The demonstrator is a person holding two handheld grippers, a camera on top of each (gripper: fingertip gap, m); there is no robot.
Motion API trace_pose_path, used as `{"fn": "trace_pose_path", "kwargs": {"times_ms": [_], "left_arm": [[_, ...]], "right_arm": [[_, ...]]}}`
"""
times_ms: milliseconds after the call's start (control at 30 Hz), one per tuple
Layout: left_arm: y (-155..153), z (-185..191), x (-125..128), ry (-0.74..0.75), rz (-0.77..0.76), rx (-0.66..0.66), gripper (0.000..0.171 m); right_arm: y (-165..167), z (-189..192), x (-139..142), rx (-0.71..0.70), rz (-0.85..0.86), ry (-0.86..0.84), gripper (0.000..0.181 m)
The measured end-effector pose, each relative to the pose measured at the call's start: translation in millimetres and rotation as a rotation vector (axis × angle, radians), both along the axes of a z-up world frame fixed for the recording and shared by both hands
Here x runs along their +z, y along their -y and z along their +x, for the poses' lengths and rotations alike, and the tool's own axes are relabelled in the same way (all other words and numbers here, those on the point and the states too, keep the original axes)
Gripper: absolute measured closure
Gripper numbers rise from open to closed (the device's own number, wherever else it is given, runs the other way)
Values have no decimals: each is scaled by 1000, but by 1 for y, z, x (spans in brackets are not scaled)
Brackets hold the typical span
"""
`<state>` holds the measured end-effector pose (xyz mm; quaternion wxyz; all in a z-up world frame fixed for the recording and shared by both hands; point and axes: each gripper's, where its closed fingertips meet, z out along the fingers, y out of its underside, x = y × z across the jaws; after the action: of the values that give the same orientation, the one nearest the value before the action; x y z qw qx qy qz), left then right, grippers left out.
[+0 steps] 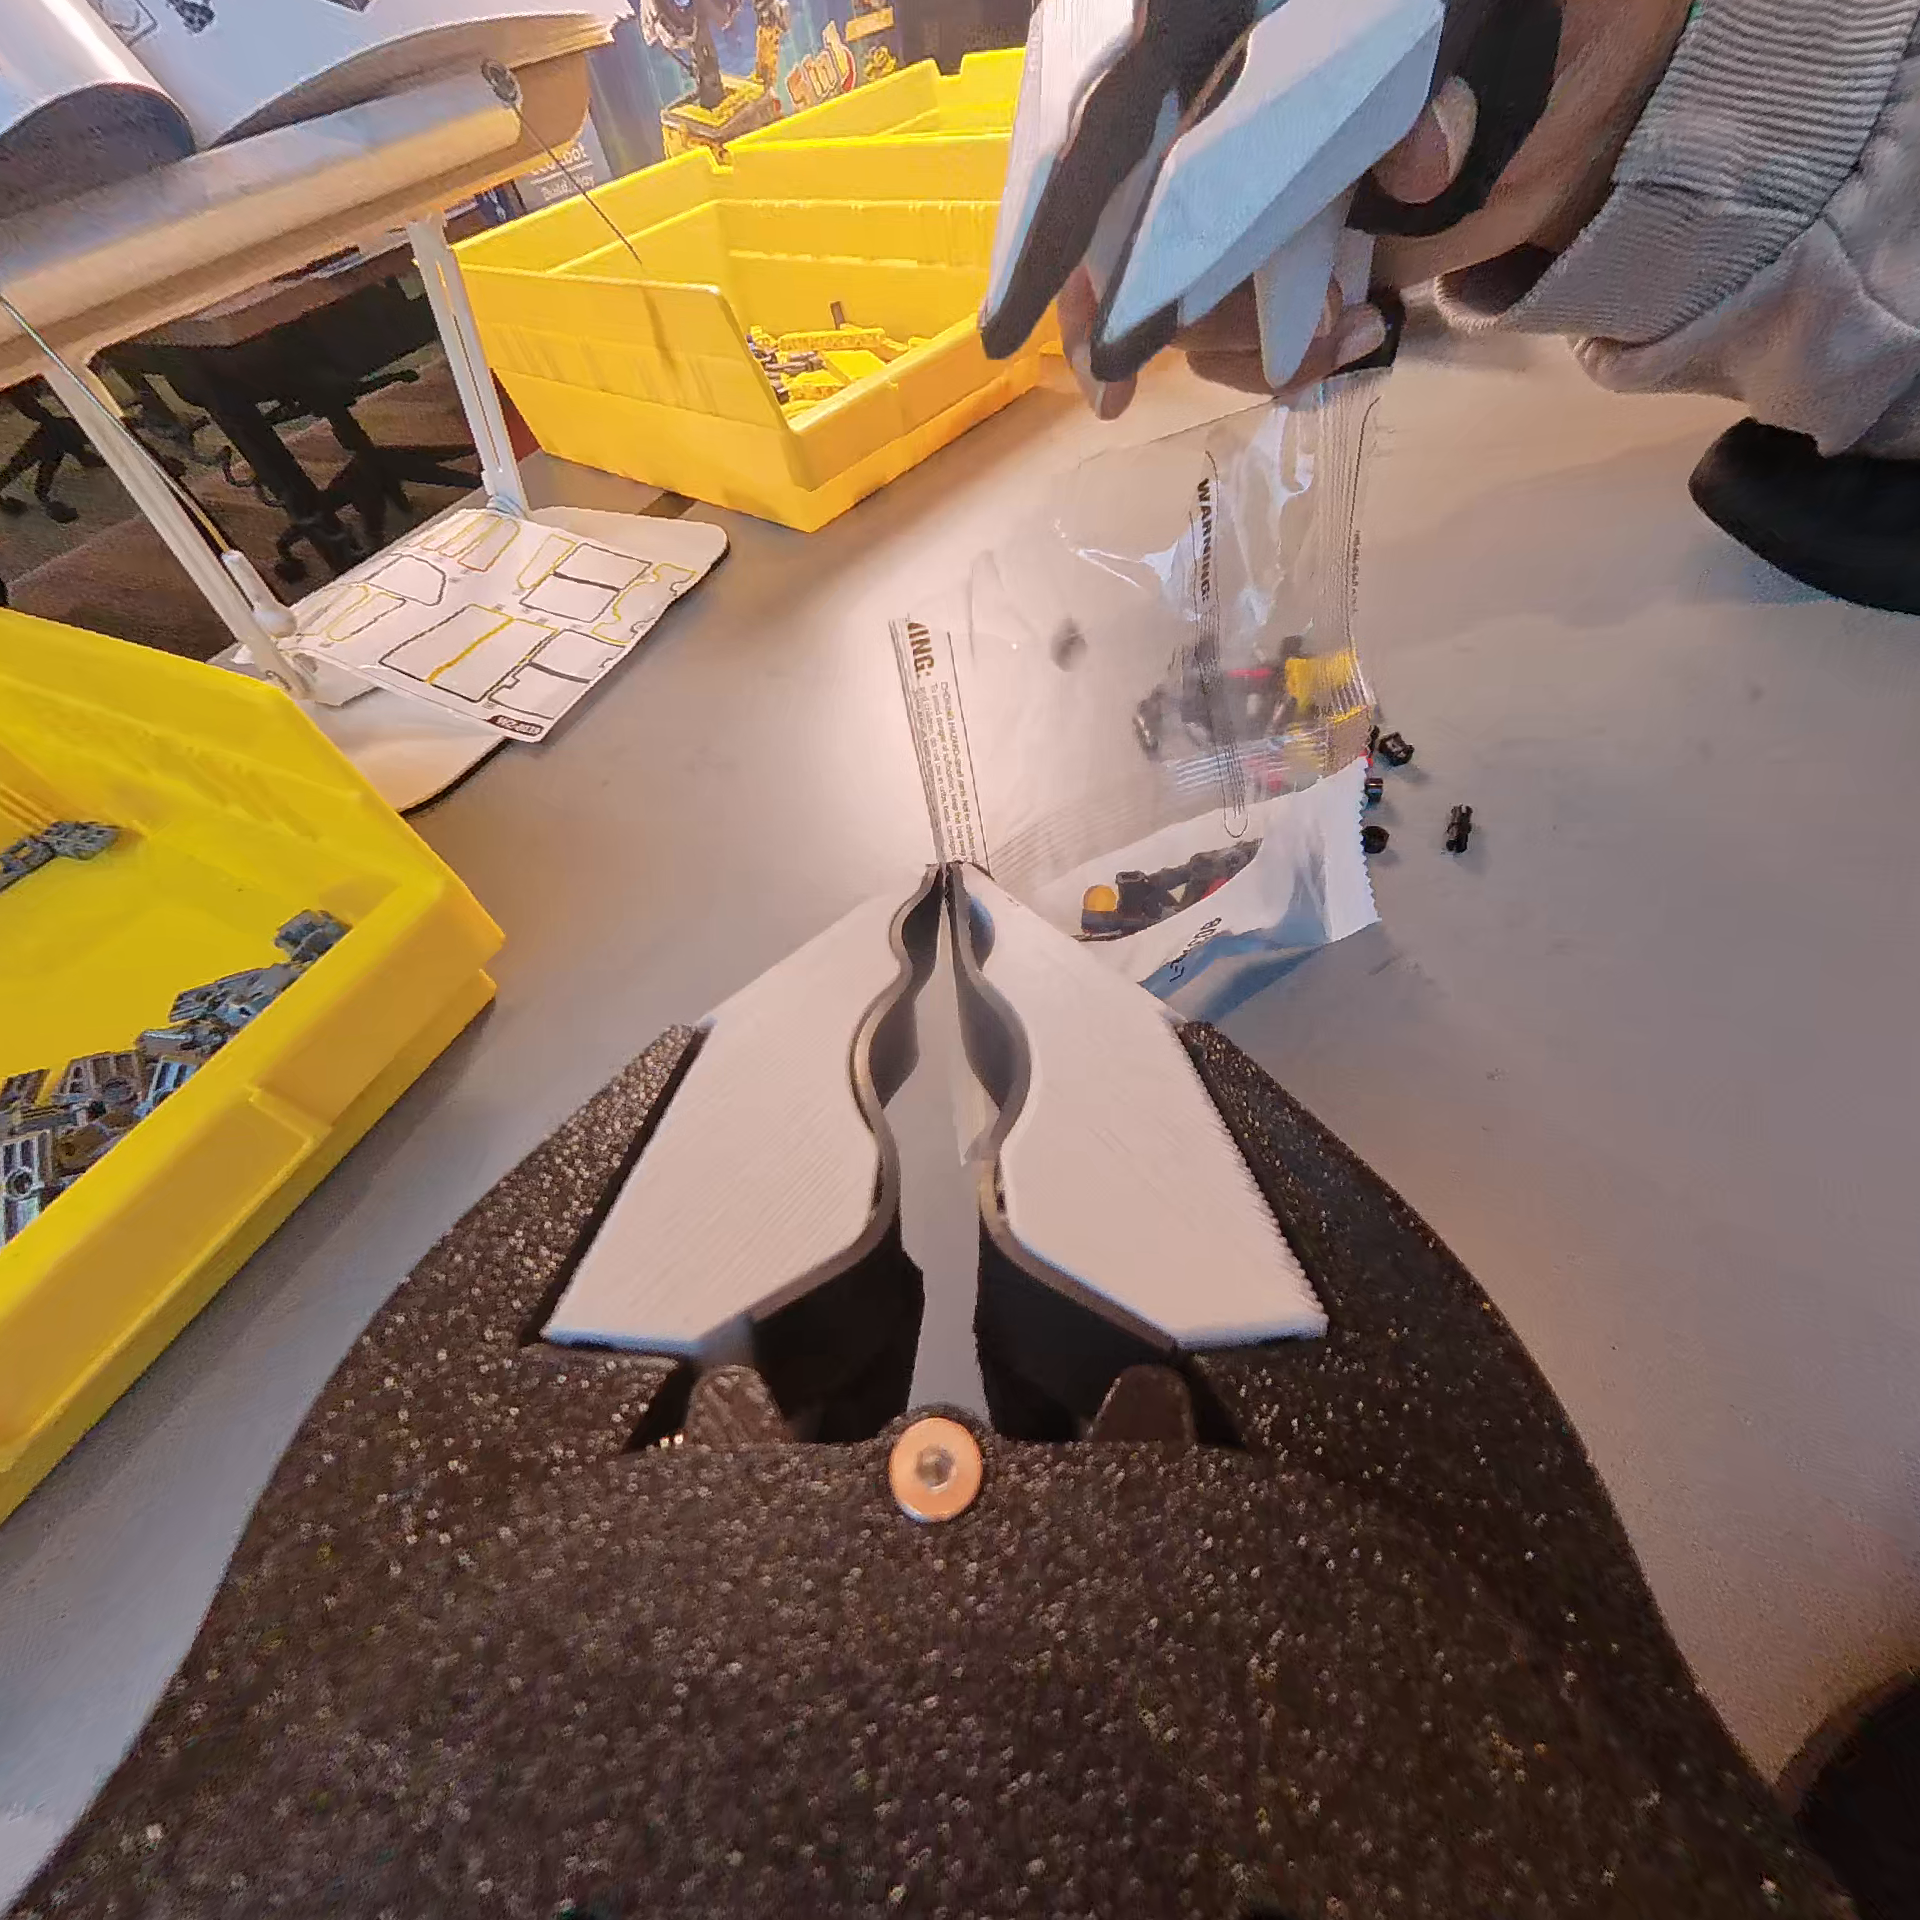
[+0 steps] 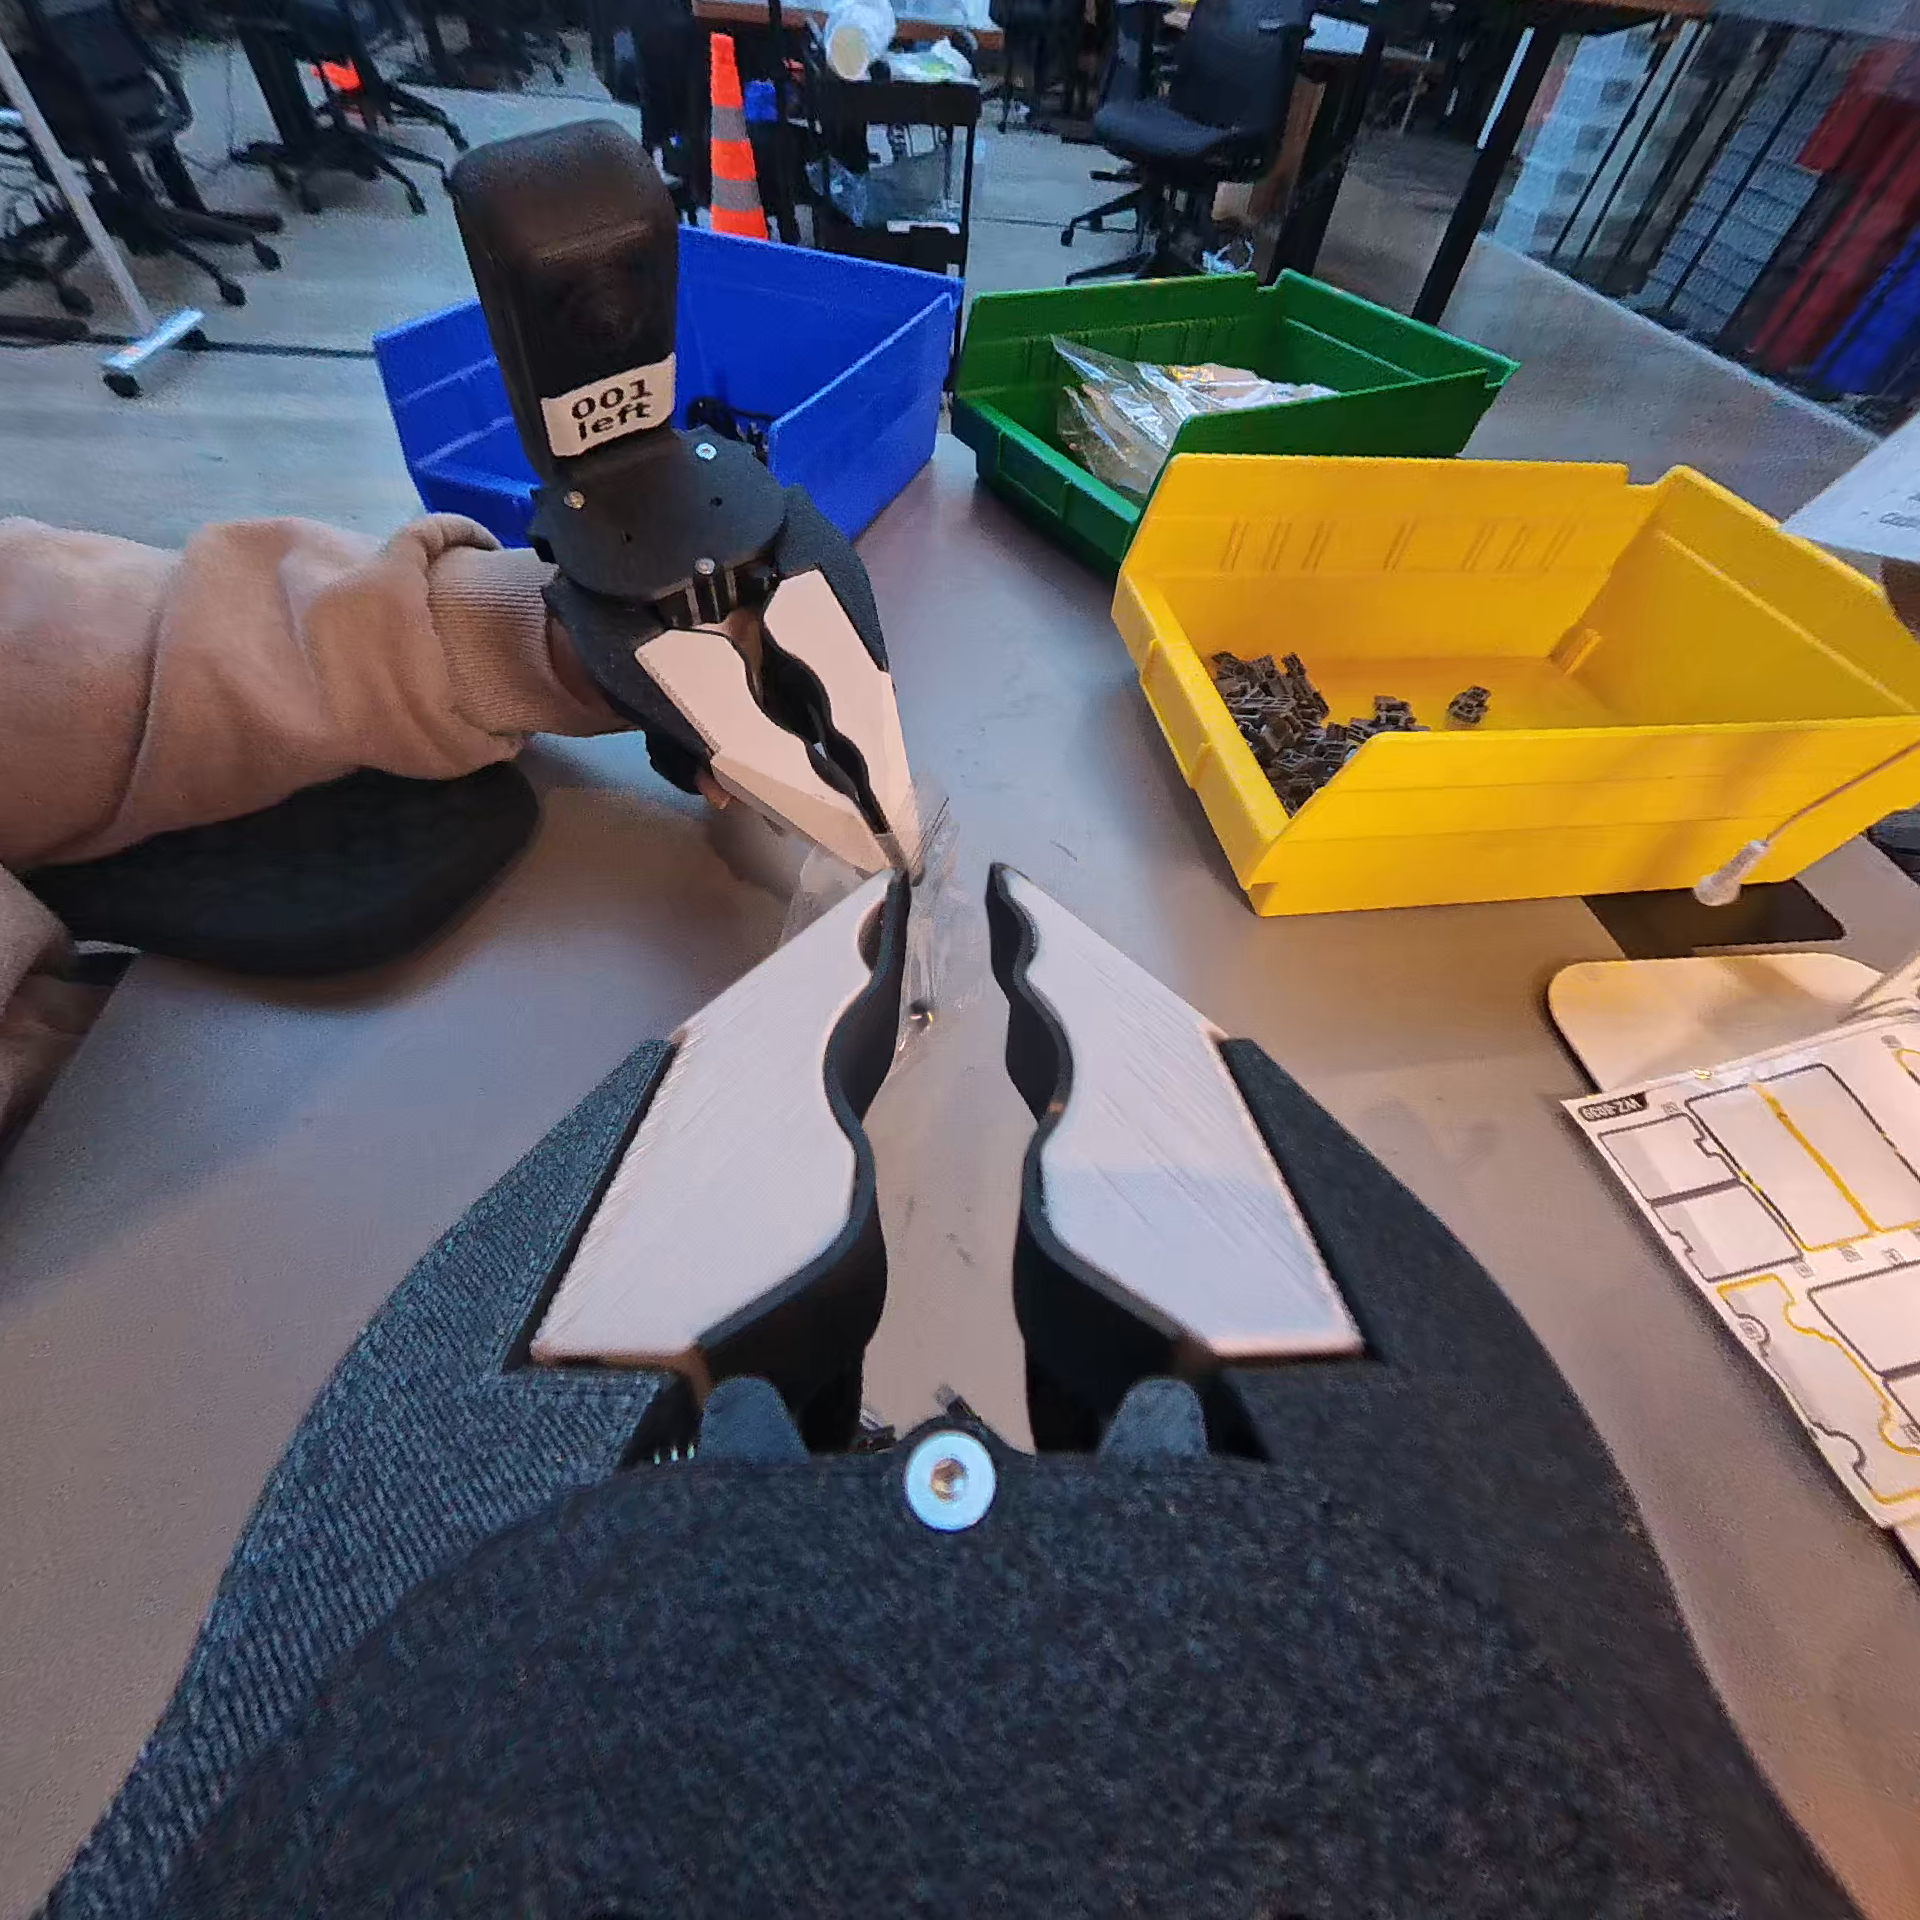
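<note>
Clear bag (image 1: 1174,665) of small parts held above grey table (image 1: 727,831). Left gripper (image 1: 948,878) clamped on its lower corner; right gripper (image 2: 945,883) parted, bag between jaws, top edge upward-right.

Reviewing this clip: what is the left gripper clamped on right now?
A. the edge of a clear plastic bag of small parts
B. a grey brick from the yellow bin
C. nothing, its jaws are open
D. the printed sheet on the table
A: the left gripper has its fingertips pressed together on the edge of the clear plastic bag.
</note>
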<state>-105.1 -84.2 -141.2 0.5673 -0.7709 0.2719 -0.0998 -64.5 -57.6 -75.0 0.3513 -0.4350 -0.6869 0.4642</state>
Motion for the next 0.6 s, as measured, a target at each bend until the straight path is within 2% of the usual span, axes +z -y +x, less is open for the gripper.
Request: {"fn": "trace_pose_path", "kwargs": {"times_ms": [167,267,367,433,500,600], "left_arm": [[0,-4,-1,-6,-1,15,171],[-1,-13,0,-9,2,48,171],[-2,-22,1,-13,9,86,171],[-3,-26,1,-14,11,105,171],[-3,-28,0,-21,10,115,171],[-2,-29,1,-28,16,119,171]], "right_arm": [[-21,15,15,-16,-86,-1,163],[-17,42,-20,96,8,203,164],[6,64,-71,234,160,421,163],[24,68,-99,301,202,533,163],[36,72,-118,345,239,608,163],[37,76,-133,351,296,673,163]]}}
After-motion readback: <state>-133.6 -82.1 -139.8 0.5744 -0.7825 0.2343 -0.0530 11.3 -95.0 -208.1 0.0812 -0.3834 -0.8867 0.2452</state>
